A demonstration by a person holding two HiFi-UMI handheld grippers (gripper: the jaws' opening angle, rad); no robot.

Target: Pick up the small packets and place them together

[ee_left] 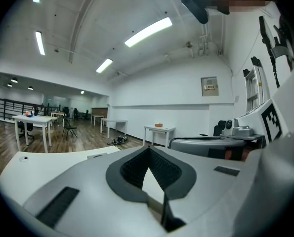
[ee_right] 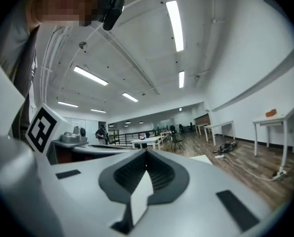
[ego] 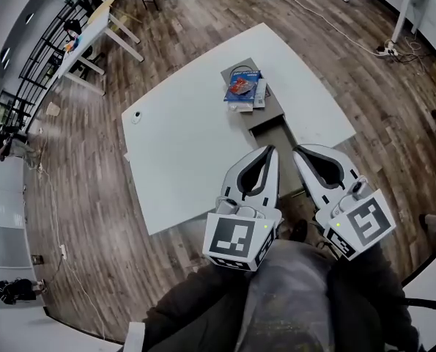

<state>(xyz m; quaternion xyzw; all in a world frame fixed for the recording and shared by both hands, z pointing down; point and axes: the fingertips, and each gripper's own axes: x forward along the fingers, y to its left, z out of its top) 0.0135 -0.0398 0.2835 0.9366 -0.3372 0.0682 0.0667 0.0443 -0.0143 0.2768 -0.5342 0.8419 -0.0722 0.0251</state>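
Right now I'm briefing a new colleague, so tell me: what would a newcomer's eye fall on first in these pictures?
First come the two big white grippers low in the head view, the left gripper and the right gripper. They are side by side, both shut and empty, close to the person's body. Next is the small pile of blue and red packets on a grey mat on the white table, beyond the gripper tips.

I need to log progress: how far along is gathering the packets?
Done, it seems: the small packets lie in one pile on the gray board on the table. In hand: nothing; the left gripper and right gripper are shut, empty, held near the person's body. Left: no stray packet is visible, so likely nothing.
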